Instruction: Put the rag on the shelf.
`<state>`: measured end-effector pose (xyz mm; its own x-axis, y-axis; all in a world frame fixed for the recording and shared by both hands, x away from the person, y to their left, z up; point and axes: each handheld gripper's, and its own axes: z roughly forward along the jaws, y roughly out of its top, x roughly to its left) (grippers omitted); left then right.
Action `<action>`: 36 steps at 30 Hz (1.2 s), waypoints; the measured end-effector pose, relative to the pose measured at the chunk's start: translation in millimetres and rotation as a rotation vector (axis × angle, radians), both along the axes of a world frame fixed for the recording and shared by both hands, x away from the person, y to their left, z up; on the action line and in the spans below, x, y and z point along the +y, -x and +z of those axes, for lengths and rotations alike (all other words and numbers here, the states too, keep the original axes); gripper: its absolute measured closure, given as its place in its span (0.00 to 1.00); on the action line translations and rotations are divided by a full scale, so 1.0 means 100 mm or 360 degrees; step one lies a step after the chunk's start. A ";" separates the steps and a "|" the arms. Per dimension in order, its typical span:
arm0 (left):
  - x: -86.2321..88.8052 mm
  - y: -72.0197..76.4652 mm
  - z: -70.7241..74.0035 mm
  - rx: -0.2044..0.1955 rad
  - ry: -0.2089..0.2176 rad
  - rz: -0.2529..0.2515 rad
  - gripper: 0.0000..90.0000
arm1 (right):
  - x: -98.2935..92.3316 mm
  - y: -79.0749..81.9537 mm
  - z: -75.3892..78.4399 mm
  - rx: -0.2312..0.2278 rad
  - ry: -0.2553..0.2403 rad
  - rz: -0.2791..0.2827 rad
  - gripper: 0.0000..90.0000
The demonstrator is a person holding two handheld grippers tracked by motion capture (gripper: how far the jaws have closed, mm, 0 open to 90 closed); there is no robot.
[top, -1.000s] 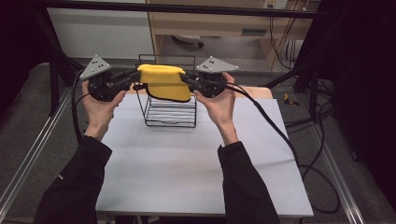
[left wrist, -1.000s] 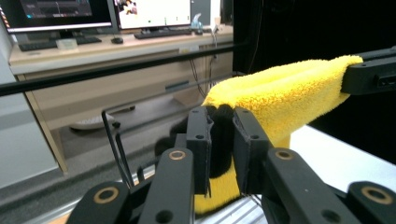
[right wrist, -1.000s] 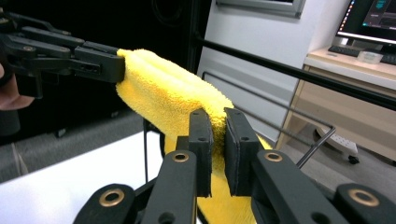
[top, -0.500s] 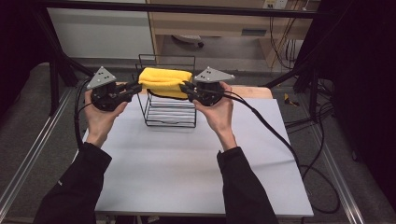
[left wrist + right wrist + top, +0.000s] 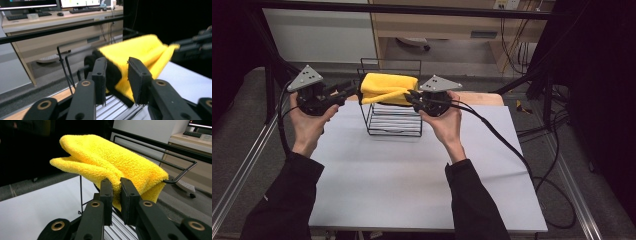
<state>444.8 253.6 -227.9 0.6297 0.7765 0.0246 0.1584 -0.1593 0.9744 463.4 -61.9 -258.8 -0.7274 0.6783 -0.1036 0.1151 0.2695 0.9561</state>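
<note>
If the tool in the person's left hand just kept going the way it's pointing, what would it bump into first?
Most likely the yellow towel: the left tool points straight at it, its end already between the jaws, which have just been opening. Behind it stands the wire rack, though the depth there is hard to judge.

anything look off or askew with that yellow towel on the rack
Nothing is damaged or spilled. The folded yellow fleece towel sits unevenly on the black wire rack: its near corner is pulled off the rim, pinched by the right tongs.
</note>
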 end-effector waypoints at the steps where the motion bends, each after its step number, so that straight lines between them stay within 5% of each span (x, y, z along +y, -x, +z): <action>1: -0.01 -0.01 0.01 0.0012 0.0000 -0.0011 0.79 | 0.00 0.00 0.00 0.0001 0.0000 0.0000 0.90; 14: -0.24 -0.24 -0.20 0.0224 -0.0115 -0.0031 1.00 | 0.00 0.04 -0.03 0.0014 0.0094 0.0017 0.85; 22: -0.26 -0.30 -0.33 0.0269 -0.0176 0.0000 1.00 | -0.02 0.06 0.02 0.0051 0.0006 0.0056 0.76; 29: -0.31 -0.36 -0.42 0.0291 -0.0194 0.0004 1.00 | 0.05 -0.07 -0.15 0.0207 0.0022 0.0030 0.99; 36: -0.31 -0.43 -0.52 0.0306 -0.0190 0.0007 1.00 | 0.02 -0.21 -0.39 0.0243 0.0023 -0.0071 1.00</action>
